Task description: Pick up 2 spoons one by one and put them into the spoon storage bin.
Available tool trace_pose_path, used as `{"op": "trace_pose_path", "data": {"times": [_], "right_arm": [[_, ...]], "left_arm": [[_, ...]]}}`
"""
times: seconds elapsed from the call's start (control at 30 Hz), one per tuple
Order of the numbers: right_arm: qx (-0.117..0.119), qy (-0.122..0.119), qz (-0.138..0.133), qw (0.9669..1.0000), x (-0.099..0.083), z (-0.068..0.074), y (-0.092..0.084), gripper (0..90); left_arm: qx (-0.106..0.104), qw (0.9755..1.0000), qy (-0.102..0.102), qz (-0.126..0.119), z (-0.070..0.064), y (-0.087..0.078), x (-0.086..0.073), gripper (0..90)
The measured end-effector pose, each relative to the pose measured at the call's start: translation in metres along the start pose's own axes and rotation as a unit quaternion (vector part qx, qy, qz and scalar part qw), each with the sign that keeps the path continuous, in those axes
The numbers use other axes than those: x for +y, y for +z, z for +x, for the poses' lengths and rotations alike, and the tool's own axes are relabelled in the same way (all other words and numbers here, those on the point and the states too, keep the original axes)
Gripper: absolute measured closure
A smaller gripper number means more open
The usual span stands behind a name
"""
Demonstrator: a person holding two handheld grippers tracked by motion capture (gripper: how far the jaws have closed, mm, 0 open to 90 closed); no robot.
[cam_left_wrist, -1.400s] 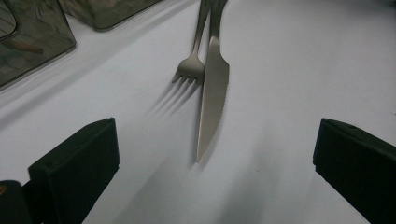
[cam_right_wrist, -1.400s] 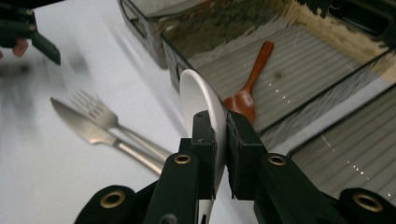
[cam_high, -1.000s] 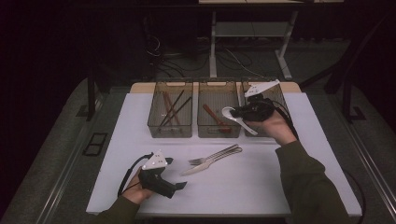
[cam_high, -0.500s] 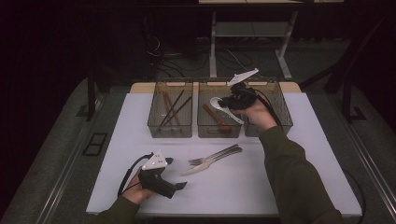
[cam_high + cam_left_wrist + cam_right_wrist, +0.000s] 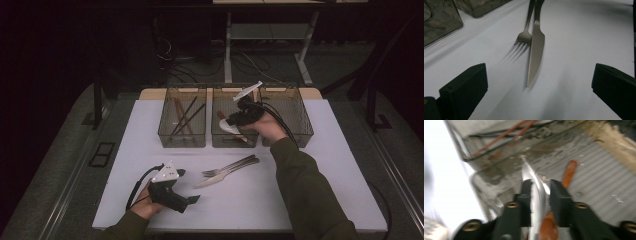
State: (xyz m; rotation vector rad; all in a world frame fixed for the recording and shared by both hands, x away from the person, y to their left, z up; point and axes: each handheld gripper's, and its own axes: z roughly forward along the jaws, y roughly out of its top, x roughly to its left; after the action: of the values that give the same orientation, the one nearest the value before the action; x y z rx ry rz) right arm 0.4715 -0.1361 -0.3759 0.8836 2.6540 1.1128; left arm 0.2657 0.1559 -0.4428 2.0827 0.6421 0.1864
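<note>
- High view: my right gripper (image 5: 235, 121) hangs over the middle bin (image 5: 235, 141) to drop the white spoon (image 5: 225, 128) among the spoons; my left gripper (image 5: 192, 199) waits at the near left, aimed at the fork (image 5: 230, 166) and knife (image 5: 220, 177).
- Left gripper view: jaws wide apart, empty, both utensils ahead for the next pick.
- Right gripper view: jaws have just been opening, the spoon (image 5: 536, 195) between them, against the left pad only; a wooden spoon (image 5: 567, 173) lies below.

We find no text, label, brand, number or sign that can be read in any of the 3 views.
</note>
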Motion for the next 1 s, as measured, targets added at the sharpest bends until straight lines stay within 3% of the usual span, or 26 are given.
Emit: {"op": "trace_pose_path", "data": {"times": [0.23, 0.63, 1.0], "right_arm": [[0.003, 0.013, -0.036, 0.9993, -0.008, -0.001, -0.020, 48.5], [0.026, 0.031, -0.070, 0.9967, -0.036, 0.005, -0.053, 39.4], [0.022, 0.038, -0.083, 0.9956, -0.068, 0.019, -0.069, 37.9]], "left_arm": [[0.001, 1.0000, 0.004, 0.005, 0.000, 0.000, 0.000, 0.0], [0.001, 1.0000, -0.004, 0.003, 0.000, 0.001, -0.001, 0.0], [0.001, 1.0000, -0.003, 0.007, 0.002, 0.000, -0.002, 0.0]]}}
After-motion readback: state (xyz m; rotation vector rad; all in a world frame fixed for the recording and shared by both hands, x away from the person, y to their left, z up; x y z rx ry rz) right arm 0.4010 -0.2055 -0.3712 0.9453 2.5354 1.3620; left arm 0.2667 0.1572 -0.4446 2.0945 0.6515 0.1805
